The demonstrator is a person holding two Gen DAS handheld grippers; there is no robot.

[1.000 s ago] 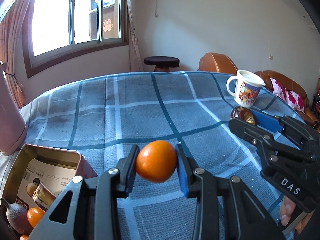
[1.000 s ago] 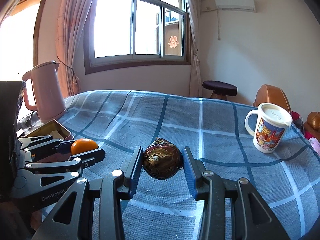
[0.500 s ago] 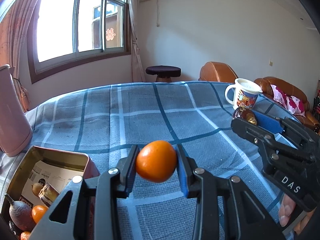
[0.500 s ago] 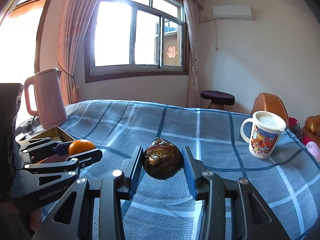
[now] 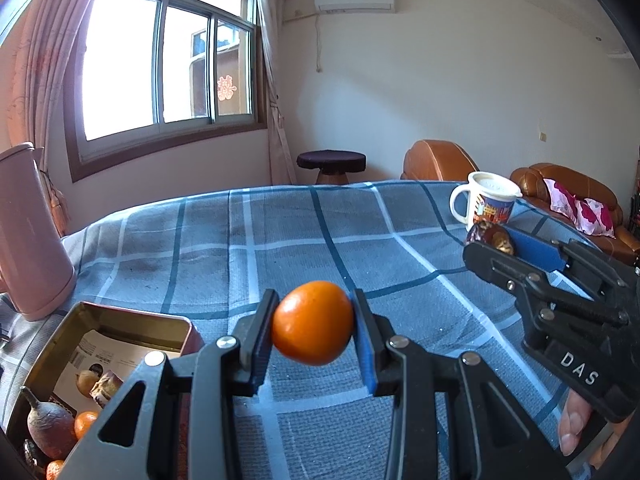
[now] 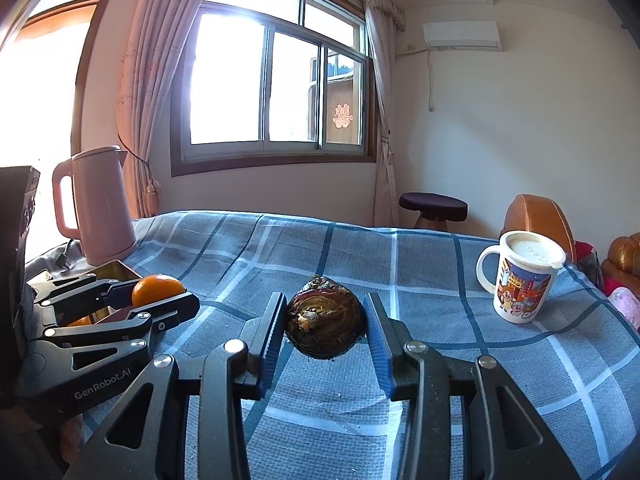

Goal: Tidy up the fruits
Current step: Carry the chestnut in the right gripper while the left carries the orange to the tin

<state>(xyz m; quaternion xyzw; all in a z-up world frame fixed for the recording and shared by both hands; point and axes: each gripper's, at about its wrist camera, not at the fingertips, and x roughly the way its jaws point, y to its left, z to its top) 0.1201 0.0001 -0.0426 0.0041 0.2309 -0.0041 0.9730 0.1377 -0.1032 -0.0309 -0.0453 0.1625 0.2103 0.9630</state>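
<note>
Orange peel bulges between the blue pads of the left gripper (image 5: 313, 330), which is clamped on a small orange (image 5: 312, 322) held clear above the cloth. The squeeze sits across the fruit's middle, probably so the round skin cannot slip out. To its right, the right gripper (image 6: 326, 330) is clenched on a dark brown fruit (image 6: 325, 322) with a rough, scaly skin, also lifted off the table (image 6: 360, 256); what kind of fruit it is I cannot tell. Both tools point slightly downward over the blue checked tablecloth, each carrying one piece, which suggests two fruits are being brought in at once.

Near left, below the orange, an open metal tin (image 5: 132, 316) already holds several small oranges, a purple fruit and a printed card, so it looks like the collecting place. Farther left stands a pink kettle (image 6: 96, 204), and at the far right a lidded mug (image 6: 522, 280), both well apart from the tin.
</note>
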